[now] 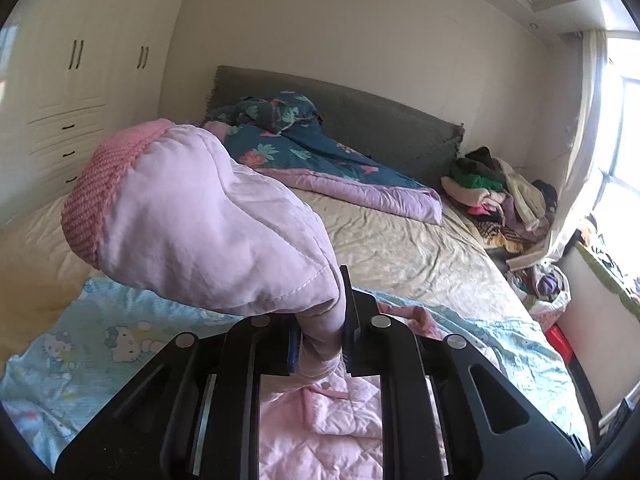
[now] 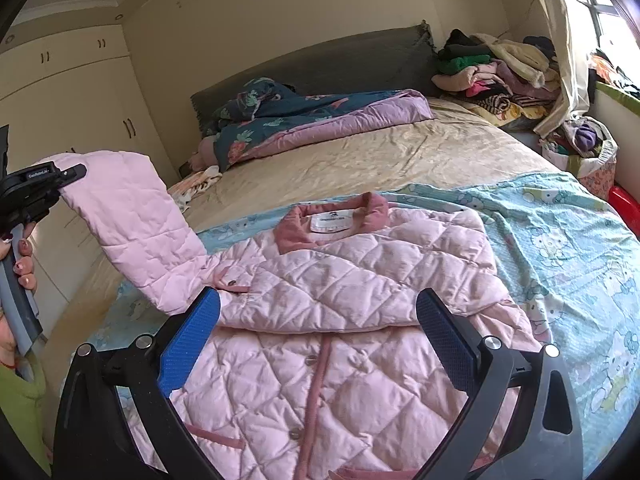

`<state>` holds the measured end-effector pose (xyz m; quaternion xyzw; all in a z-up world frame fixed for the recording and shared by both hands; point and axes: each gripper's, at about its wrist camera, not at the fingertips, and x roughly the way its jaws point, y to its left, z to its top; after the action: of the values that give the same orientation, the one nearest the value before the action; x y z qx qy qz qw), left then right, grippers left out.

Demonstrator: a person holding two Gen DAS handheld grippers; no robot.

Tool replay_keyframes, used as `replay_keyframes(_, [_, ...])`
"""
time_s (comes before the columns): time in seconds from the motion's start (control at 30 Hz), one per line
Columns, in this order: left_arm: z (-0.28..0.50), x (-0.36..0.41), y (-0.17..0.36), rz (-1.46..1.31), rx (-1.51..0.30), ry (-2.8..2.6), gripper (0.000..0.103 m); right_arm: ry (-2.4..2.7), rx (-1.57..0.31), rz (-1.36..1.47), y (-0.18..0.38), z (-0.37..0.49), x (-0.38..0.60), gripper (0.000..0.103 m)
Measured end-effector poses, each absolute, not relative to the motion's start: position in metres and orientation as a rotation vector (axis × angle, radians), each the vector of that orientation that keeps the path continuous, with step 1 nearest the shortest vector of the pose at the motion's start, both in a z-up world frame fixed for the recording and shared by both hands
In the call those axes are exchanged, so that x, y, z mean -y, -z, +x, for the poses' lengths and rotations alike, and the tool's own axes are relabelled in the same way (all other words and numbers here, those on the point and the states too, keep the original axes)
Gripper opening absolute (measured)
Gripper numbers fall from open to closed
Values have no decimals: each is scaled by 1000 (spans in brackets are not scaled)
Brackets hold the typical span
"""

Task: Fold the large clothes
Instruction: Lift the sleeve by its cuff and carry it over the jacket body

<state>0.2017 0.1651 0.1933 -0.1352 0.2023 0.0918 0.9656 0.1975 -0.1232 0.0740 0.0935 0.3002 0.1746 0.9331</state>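
A pink quilted jacket (image 2: 352,320) lies front up on a light-blue cartoon sheet (image 2: 560,248) on the bed, its darker pink collar (image 2: 332,220) toward the headboard. One sleeve is folded across the chest. The other sleeve (image 2: 132,216) is lifted off the bed at the left, with my left gripper (image 2: 60,178) shut on it near the knitted pink cuff (image 1: 100,200). In the left wrist view the sleeve (image 1: 208,232) bulges up from between that gripper's (image 1: 320,340) closed pads. My right gripper (image 2: 316,336) hovers open over the jacket's middle, blue pads (image 2: 188,344) wide apart, holding nothing.
A floral quilt (image 2: 304,120) is bunched against the grey headboard (image 2: 328,64). A heap of clothes (image 2: 492,72) fills the far right corner by the curtain (image 2: 560,52). White wardrobes (image 1: 76,92) stand at the left. Bags (image 2: 580,148) sit beside the bed at the right.
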Motion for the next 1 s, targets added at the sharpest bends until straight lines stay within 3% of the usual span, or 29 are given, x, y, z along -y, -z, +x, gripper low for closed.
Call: replay_keyframes(1.0, [263, -38, -129, -120, -548, 6, 8, -219, -652, 283, -37, 214, 207, 98])
